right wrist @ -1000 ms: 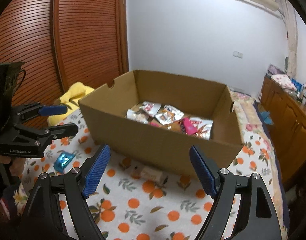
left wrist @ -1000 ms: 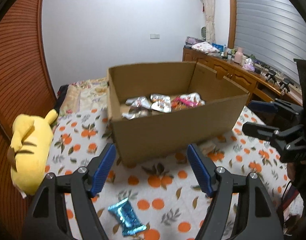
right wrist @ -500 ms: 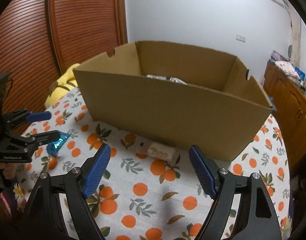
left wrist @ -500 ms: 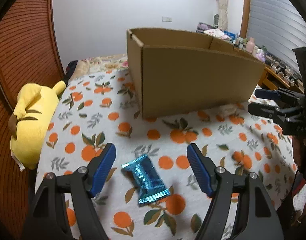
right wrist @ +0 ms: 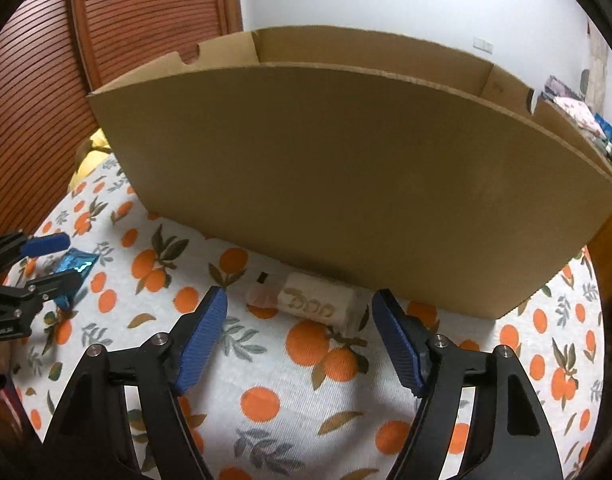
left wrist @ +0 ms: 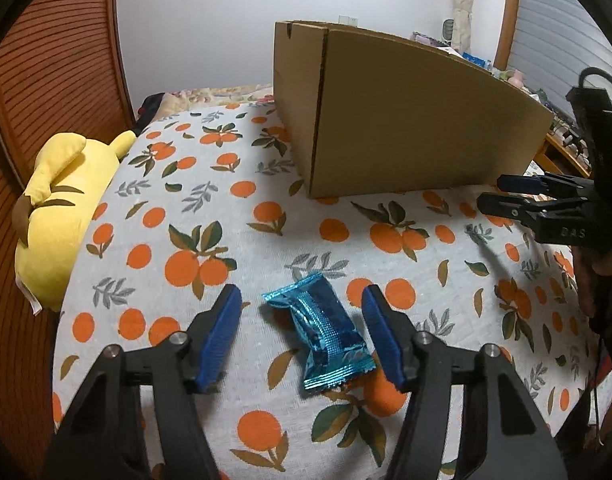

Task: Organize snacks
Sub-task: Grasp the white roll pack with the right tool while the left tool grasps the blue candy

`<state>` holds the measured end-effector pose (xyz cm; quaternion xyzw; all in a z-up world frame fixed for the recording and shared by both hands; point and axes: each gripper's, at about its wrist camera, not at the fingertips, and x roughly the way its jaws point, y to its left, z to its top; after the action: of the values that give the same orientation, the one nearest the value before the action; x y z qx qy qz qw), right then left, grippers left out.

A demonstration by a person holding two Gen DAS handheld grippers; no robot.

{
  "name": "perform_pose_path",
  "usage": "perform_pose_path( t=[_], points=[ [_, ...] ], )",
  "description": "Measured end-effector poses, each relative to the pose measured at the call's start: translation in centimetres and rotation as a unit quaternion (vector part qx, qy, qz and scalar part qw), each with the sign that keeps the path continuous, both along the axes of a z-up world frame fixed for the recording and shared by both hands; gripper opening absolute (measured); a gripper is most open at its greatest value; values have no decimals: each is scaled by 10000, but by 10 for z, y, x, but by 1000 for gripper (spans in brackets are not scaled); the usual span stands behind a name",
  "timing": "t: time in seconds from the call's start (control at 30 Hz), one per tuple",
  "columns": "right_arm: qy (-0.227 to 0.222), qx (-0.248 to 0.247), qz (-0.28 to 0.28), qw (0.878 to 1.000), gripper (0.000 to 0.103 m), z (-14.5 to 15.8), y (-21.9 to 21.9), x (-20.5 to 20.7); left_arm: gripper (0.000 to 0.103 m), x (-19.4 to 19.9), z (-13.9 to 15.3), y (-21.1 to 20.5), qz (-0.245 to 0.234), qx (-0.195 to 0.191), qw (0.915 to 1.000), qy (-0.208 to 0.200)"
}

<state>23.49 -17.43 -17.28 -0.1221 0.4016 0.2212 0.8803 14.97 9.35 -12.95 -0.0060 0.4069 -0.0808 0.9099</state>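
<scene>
Low over the orange-print cloth [left wrist: 209, 216], the left claw [left wrist: 301, 316] hung spread wide, its blue ribbed pads on either side of a shiny blue foil snack packet [left wrist: 322, 332] that lay flat on the cloth between them, touching neither pad. Likewise released, the right claw [right wrist: 299, 322] framed a small cream-coloured wrapped snack bar [right wrist: 314, 302], which rested on the cloth just in front of its fingertips and close against the foot of a large open-topped brown cardboard box [right wrist: 346, 176]. From the left wrist view, that box [left wrist: 406, 120] stood farther back on the cloth, well apart from the blue packet, with the right claw [left wrist: 518, 196] seen at the right edge. A yellow plush toy [left wrist: 61, 208] lay along the cloth's left side beside slatted reddish wooden doors [left wrist: 45, 64].
</scene>
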Motion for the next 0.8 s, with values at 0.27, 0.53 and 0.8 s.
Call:
perform_pose_path(
  t=[0.27,0.53,0.8],
  points=[
    [72,-139,-44,9999,70,-9,3,9,56,-2,-2,-1,2,50,10000,47],
    [82,-256,51,9996,61,-11,6,9,50,-6,-2,-2,-20,93,9999,58],
    [120,-157,82,9998,50,-10,0,7,43,-8,-3,-2,4,123,9999,15]
  ],
)
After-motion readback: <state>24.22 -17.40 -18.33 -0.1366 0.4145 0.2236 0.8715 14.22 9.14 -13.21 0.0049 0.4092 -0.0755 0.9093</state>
